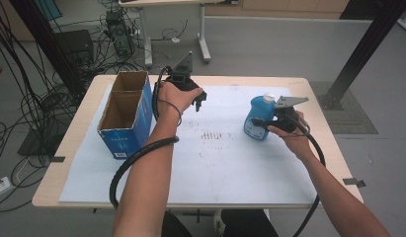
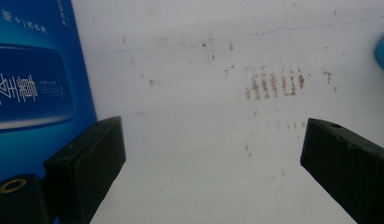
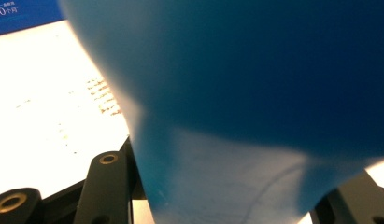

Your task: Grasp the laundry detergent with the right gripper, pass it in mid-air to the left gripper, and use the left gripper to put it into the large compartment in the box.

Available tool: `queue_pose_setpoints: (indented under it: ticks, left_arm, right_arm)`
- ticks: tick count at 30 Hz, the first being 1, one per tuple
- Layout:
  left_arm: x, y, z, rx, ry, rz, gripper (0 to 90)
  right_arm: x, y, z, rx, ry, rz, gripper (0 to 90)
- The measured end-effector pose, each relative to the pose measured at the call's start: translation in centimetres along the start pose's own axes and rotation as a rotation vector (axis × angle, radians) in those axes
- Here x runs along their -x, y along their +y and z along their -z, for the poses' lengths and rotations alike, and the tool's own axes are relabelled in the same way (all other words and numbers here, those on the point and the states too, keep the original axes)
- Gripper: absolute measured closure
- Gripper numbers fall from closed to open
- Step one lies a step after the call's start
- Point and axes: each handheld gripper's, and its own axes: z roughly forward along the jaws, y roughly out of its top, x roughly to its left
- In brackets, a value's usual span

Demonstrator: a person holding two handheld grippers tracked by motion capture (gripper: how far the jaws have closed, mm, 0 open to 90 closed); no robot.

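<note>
The right claw [image 1: 263, 123] is clamped on the rounded blue plastic bottle with a white cap [image 1: 258, 116], which sits at the right of the table [image 1: 67, 148], on the white sheet [image 1: 230, 168] that covers most of it; whether the bottle rests on the sheet or is lifted just off it, I cannot tell. In the right claw view its blue body [image 3: 255, 93] sits close between the jaws. So the grasp looks done, and what seems left is carrying the bottle across to the open blue cardboard box [image 1: 125, 116] at the far left and setting it in. That box has two compartments split by a cardboard divider, and what shows of both looks empty. The left claw [image 1: 198, 101] hovers just right of the box, jaws wide, nothing between them
</note>
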Motion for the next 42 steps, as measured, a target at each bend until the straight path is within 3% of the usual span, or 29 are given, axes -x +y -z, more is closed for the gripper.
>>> queue_pose_setpoints:
  ticks: [33,38,42]
  left_arm:
    - [-0.3,0.1,1.5,0.016,0.003,-0.011,6.9]
    - [-0.4,0.1,2.2,0.021,-0.010,-0.032,6.4]
    - [-0.2,0.1,3.1,0.039,0.011,-0.062,6.3]
  right_arm:
    - [-0.1,0.1,0.0,-0.007,-0.004,-0.002,44.2]
    - [-0.2,0.2,0.0,-0.014,-0.011,-0.002,44.3]
    - [-0.4,0.5,0.0,-0.033,-0.001,-0.008,44.4]
